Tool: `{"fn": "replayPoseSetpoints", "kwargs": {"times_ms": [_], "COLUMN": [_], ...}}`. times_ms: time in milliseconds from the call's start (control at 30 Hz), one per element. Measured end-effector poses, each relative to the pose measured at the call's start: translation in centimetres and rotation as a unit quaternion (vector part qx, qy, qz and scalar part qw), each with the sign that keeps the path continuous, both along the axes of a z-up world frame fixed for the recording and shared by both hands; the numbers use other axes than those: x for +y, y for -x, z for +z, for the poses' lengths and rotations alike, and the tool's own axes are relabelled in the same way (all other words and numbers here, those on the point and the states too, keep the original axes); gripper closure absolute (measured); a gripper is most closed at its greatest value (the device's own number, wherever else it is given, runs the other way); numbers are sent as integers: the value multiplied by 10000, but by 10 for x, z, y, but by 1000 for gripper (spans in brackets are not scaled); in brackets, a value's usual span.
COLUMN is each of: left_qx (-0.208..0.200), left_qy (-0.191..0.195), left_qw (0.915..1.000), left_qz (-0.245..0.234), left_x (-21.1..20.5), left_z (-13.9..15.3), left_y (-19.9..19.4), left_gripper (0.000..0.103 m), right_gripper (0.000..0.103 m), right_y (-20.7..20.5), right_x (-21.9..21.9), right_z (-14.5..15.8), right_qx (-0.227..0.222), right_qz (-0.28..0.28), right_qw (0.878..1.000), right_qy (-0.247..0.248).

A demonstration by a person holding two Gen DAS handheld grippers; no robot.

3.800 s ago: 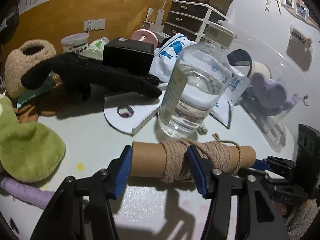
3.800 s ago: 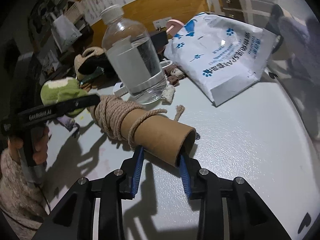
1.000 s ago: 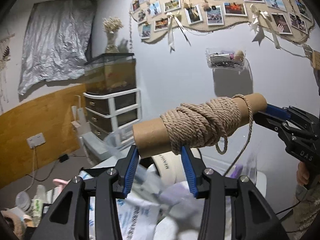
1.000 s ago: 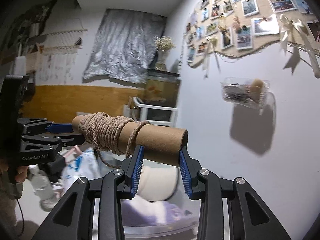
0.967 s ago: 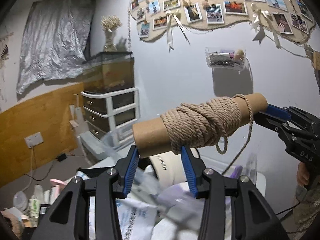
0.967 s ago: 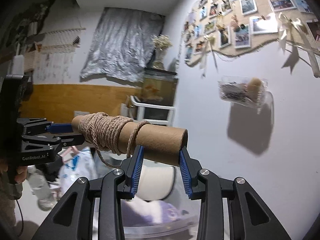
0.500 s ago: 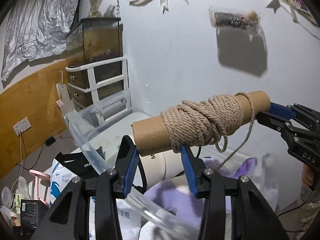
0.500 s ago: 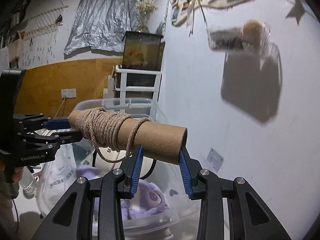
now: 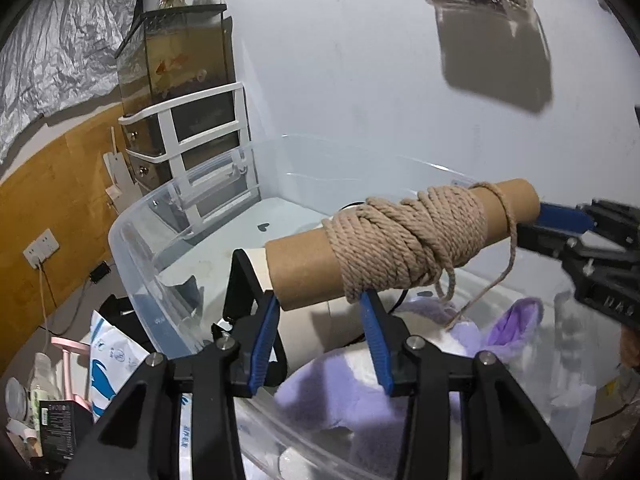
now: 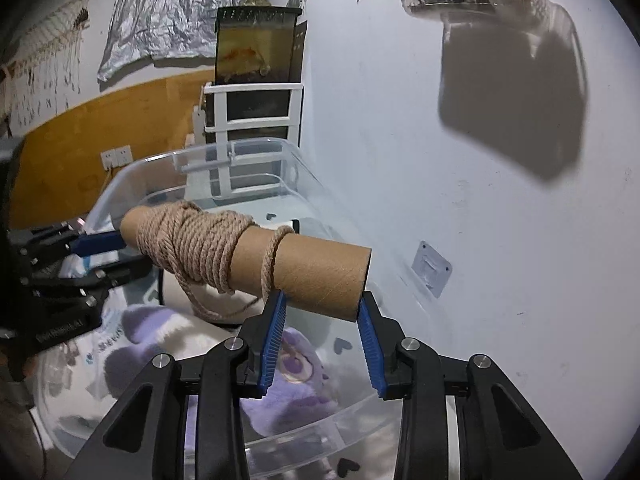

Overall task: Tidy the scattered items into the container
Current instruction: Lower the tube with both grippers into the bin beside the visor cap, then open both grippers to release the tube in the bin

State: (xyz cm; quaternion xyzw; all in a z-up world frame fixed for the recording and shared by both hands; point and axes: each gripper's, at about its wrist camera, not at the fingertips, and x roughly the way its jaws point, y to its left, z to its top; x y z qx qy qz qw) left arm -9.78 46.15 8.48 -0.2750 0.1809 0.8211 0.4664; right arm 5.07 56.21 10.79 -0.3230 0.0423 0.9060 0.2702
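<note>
Both grippers hold one cardboard tube wound with beige rope, level above the clear plastic container. My left gripper is shut on the tube's left end. My right gripper is shut on its other end; the rope tube shows there too, over the container. A loose rope end hangs toward a purple plush toy inside the container, beside a white roll and a white bag. The plush lies below the tube.
A white wall stands close behind the container. A white drawer rack with a fish tank stands at its far end. A blue-print white bag, a pink item and a black box lie left of the container.
Both grippers have carried the rope tube from the table up and over the container, and in the last half second lowered it toward the container's contents. Both grips are unchanged.
</note>
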Motion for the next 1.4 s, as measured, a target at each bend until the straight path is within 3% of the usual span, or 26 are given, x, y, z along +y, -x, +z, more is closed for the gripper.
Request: {"fn": "replayPoseSetpoints", "kwargs": {"times_ms": [267,400,933,967,1033,1067,1333,1367,1400], "left_qx": [-29,-62,33,79,172,214,362,372,382], "left_qy": [8,49,-78,-112,-180,-227,-485,-501,-516], "left_qw": [10000,9998,9997,9997,9996,9995,9981,9980,9978], "left_qz": [-24,-172,-218,-180,-105,-70,116,136,149], "left_x": [-3,-3,-9,-11,-14,-17,-50,-56,-62], "left_z": [0,0,3,4,7,9,25,26,27], "left_y": [-1,-8,-18,-19,-20,-21,-29,-30,-32], "left_gripper": [62,61,60,57,25,21,18,18,17], "right_gripper": [67,67,67,67,67,67,65,59,36], "right_y": [2,-2,-3,-2,-3,-3,-11,-13,-15], "right_x": [0,-1,-15,-15,-17,-18,-39,-44,-50], "right_z": [-7,-3,0,0,1,2,13,15,17], "right_qx": [-149,-99,44,46,89,115,450,510,577], "right_qz": [-107,-337,-82,-76,-61,-53,106,125,128], "right_qw": [9998,9984,9990,9990,9990,9990,9981,9976,9970], "right_qy": [-98,-443,-437,-436,-432,-430,-408,-444,-495]}}
